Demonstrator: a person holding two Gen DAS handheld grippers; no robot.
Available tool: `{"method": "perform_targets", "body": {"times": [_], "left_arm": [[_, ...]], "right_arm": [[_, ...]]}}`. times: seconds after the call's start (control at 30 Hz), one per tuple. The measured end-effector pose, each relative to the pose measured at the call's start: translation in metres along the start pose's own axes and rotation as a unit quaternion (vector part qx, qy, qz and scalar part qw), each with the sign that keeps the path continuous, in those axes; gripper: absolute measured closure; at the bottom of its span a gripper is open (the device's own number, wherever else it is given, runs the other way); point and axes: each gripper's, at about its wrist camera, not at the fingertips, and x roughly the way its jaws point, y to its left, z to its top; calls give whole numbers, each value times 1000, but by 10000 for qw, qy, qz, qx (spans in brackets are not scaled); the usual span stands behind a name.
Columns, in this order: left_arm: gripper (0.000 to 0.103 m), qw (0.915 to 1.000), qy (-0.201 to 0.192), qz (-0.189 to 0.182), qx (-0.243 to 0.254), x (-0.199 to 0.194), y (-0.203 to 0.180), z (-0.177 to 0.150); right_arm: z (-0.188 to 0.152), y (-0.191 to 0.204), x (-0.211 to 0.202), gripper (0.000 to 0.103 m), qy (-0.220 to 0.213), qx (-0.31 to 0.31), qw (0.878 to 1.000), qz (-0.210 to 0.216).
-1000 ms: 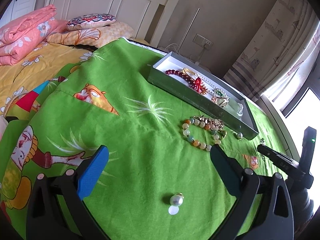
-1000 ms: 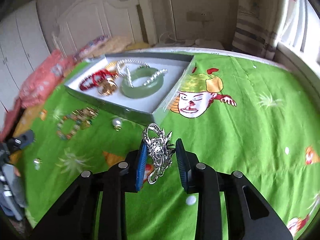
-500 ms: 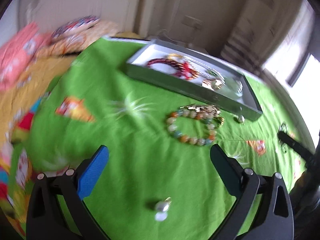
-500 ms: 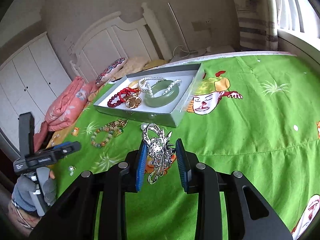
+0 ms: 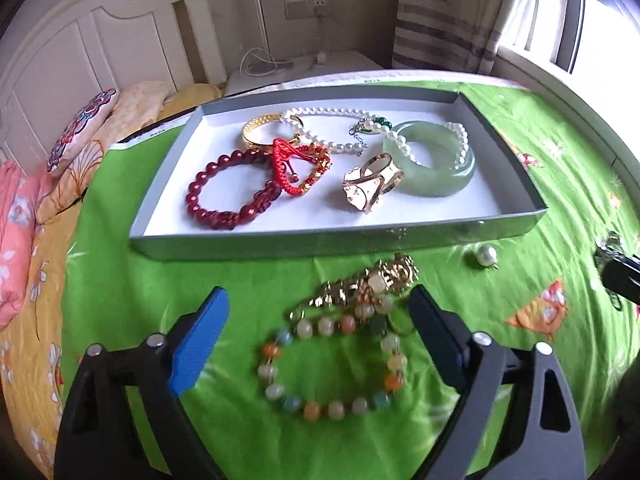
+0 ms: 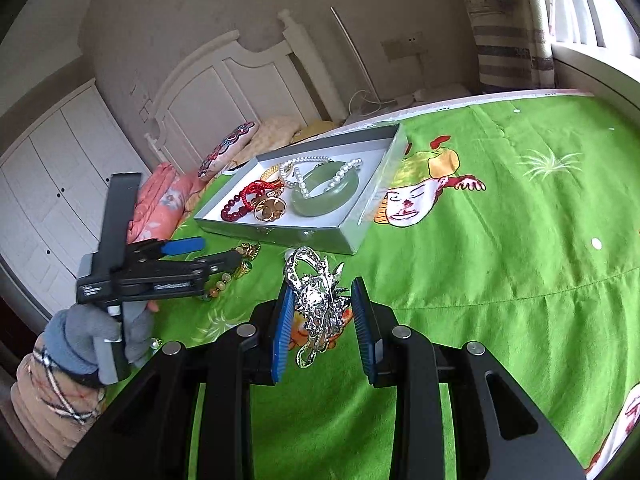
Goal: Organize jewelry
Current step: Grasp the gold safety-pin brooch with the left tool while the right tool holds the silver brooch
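Note:
A grey jewelry box (image 5: 340, 236) (image 6: 280, 235) lies on the green bedspread and holds a red bead bracelet (image 5: 230, 188), a jade bangle (image 5: 432, 160), a pearl strand, a gold bangle and a gold ring. In front of it lie a multicolour bead bracelet (image 5: 332, 364) and a gold chain piece (image 5: 360, 288). My left gripper (image 5: 320, 340) is open, its fingers on either side of the bead bracelet, just above it. My right gripper (image 6: 320, 312) is shut on a silver ornate brooch (image 6: 318, 304), held above the bedspread near the box's front corner.
A loose pearl (image 5: 487, 257) lies right of the gold piece, near the box. The left gripper and gloved hand show in the right wrist view (image 6: 140, 268). Pillows and a folded pink quilt (image 5: 16, 232) lie to the left; headboard and window are behind.
My left gripper has moved forward from the single pearl to the bead bracelet, close to the box. My right gripper has risen slightly and still holds the silver brooch.

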Motion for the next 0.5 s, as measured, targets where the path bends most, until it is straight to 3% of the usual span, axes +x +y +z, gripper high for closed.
{"method": "perform_targets", "body": {"times": [0.13,0.2,0.23,0.3,0.43,0.5], "left_arm": [[29,9995,32,-310,-40,9,-3,4],[48,9978,12,-656,-86,8,-5,2],[51,9976,6,-687,-31,5,-8,-1],[68,9974,52,-711,106,0,-15,-6],[69,9969,15,-695,381,-13,-33,-23],[70,9974,-35,-671,275,-20,-36,-31]], "right_arm": [[0,-1,-1,73,-10,24,10000,16],[0,-2,-1,73,-8,43,10000,26],[0,-2,-1,73,-7,44,10000,29],[0,-2,-1,73,-4,44,10000,29],[0,-2,-1,73,-7,49,10000,31],[0,-2,-1,73,-5,56,10000,24]]}}
